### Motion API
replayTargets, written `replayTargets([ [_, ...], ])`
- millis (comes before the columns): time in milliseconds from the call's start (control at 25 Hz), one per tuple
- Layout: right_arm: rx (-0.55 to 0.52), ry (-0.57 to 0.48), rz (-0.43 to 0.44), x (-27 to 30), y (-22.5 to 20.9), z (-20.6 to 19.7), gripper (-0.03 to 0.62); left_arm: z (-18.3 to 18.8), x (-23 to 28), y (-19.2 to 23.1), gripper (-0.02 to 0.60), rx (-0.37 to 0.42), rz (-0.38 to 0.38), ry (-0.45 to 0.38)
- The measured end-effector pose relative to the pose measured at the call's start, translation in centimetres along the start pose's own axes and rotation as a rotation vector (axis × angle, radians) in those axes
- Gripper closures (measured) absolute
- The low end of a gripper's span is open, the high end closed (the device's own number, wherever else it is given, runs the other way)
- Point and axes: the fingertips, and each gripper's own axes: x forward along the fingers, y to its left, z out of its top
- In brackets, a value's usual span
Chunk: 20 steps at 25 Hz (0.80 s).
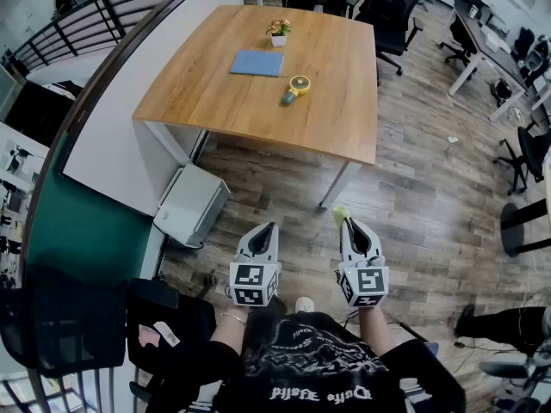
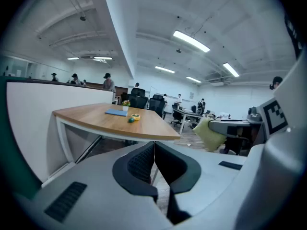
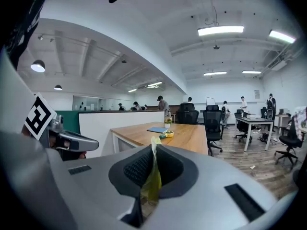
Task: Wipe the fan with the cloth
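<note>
The wooden table (image 1: 327, 84) fills the upper middle of the head view. Low in the frame, well apart from it, the left gripper (image 1: 269, 227) has its jaws pressed together on nothing, and the right gripper (image 1: 346, 222) pinches the yellow-green cloth (image 3: 152, 176). On the table lie a blue pad (image 1: 256, 62) and, just right of it, the small yellow fan (image 1: 296, 85).

The cloth (image 3: 152, 181) is pale yellow-green. On the wood-grain table (image 1: 224, 101), the fan (image 1: 295, 87) is yellow with a green handle and the flat pad (image 1: 256, 63) is blue. The left gripper (image 1: 272, 226) and right gripper (image 1: 346, 222) are pale grey, with black-and-white square markers.
</note>
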Motion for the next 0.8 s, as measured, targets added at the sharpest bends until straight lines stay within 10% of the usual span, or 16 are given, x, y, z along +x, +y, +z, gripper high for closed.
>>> replayTargets([
  [800,0.016,-0.048,0.034,-10.2,0.3,-0.9,0.569,-1.8,-8.3,-6.9,0.555,-0.015,0.040,-0.054],
])
